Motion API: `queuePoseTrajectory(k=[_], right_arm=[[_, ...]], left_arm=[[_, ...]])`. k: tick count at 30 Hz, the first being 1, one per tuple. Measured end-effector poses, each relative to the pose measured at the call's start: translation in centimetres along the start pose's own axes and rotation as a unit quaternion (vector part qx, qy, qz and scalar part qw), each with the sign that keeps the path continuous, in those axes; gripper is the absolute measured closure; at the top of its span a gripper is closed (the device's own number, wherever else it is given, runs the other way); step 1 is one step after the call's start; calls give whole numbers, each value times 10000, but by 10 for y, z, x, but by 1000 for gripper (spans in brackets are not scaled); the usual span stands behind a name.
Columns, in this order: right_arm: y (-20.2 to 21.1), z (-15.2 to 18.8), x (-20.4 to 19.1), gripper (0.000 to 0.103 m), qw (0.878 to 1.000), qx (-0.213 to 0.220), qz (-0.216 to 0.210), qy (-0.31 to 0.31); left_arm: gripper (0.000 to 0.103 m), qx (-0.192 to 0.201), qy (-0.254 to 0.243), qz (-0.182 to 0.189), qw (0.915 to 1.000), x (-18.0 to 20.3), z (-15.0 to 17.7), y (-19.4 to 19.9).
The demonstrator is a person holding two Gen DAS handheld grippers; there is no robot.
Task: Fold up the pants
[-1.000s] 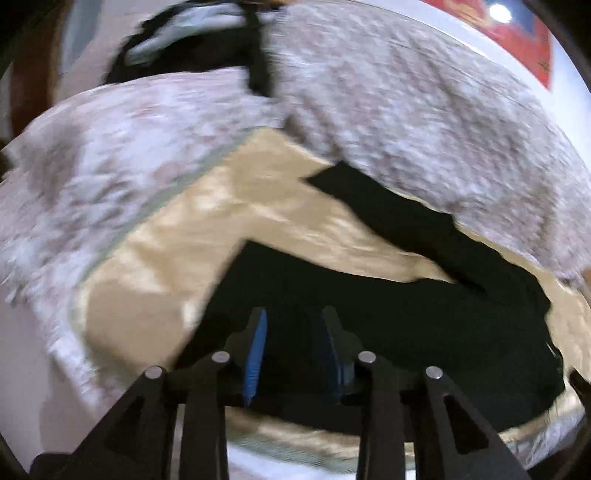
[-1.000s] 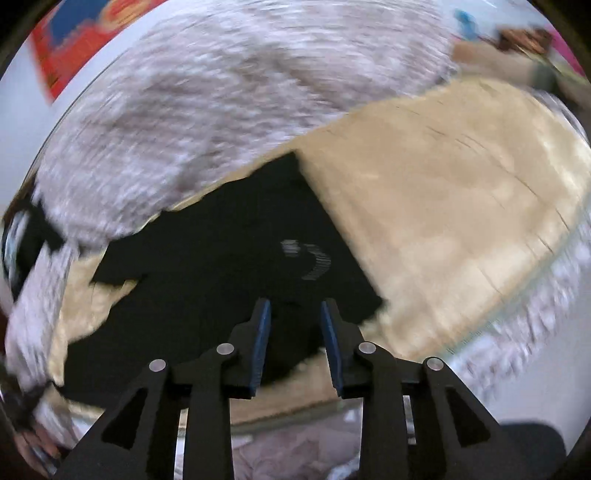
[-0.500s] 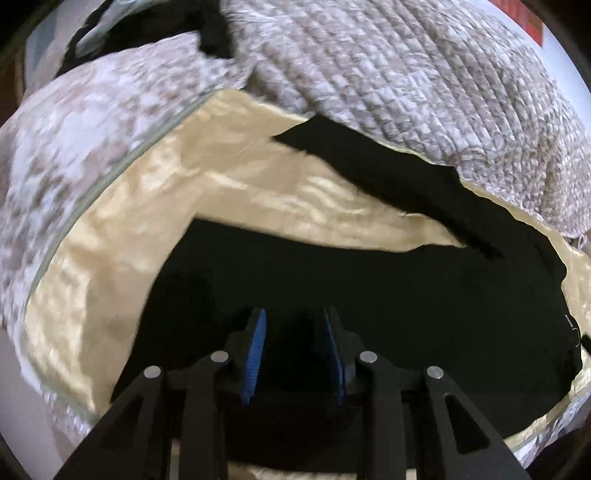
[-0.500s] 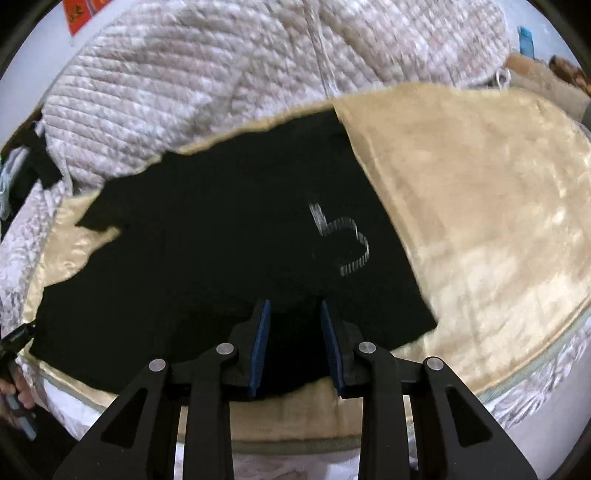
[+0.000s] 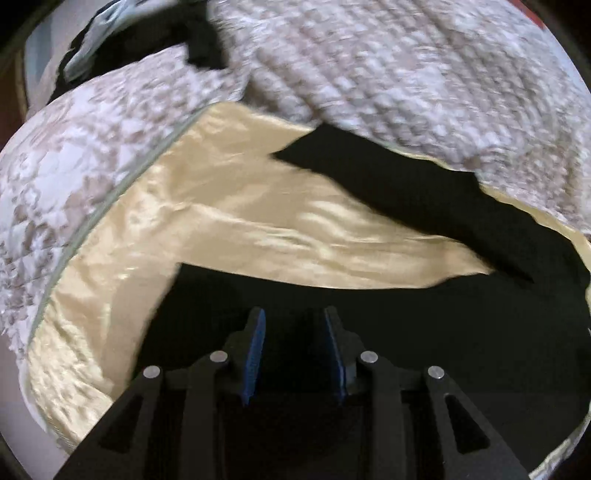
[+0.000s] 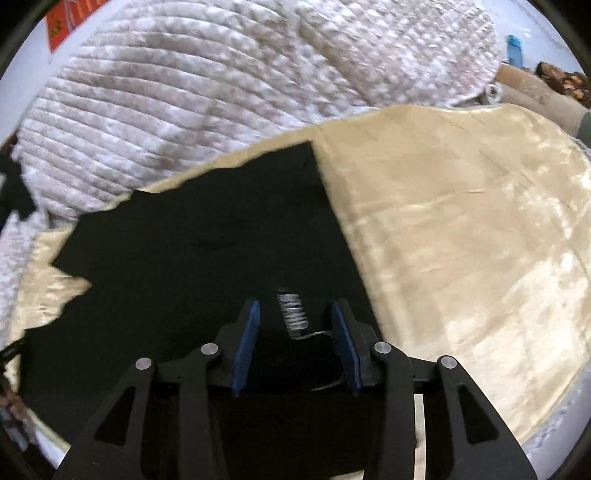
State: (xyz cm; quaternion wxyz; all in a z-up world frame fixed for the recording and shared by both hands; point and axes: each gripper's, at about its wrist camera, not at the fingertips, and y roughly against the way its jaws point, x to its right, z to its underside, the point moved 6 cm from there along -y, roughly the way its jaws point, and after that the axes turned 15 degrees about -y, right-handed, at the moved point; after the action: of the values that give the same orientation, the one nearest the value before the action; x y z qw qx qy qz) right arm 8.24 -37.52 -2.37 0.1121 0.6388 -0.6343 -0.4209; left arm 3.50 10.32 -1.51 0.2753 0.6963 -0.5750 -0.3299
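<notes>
Black pants lie spread flat on a shiny cream sheet, the two legs splayed apart in a V. My left gripper is open, low over the near leg, nothing between its blue pads. In the right wrist view the pants show their waist end with a white printed mark. My right gripper is open, over that waist end, with the mark between its fingers.
A quilted beige-and-white bedspread is bunched along the far side, also in the right wrist view. Dark clothing lies at the far left. The cream sheet stretches right of the pants. The bed edge runs below.
Both grippers have come down and closer to the pants, staying open. The right gripper now straddles the white mark, which was farther ahead before.
</notes>
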Motion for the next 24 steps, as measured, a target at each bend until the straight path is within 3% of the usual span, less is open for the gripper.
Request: queuePoseTrajectory(k=[7, 10, 14, 18, 24], right_arm=[[-5, 34, -70, 62, 9939, -166, -422, 1002], [-13, 49, -88, 62, 9893, -218, -467, 1367], [-33, 59, -85, 61, 9887, -517, -253, 1381], [-27, 57, -87, 61, 9898, -401, -264, 1338], [-15, 64, -102, 61, 9875, -333, -570, 1434]], left_arm=[[66, 152, -526, 391, 9977, 54, -2, 8], [65, 17, -662, 470, 9967, 65, 4, 2], [64, -75, -724, 400, 9965, 68, 6, -3], [64, -16, -689, 467, 9965, 70, 4, 2], [63, 138, -904, 620, 9939, 90, 7, 12]])
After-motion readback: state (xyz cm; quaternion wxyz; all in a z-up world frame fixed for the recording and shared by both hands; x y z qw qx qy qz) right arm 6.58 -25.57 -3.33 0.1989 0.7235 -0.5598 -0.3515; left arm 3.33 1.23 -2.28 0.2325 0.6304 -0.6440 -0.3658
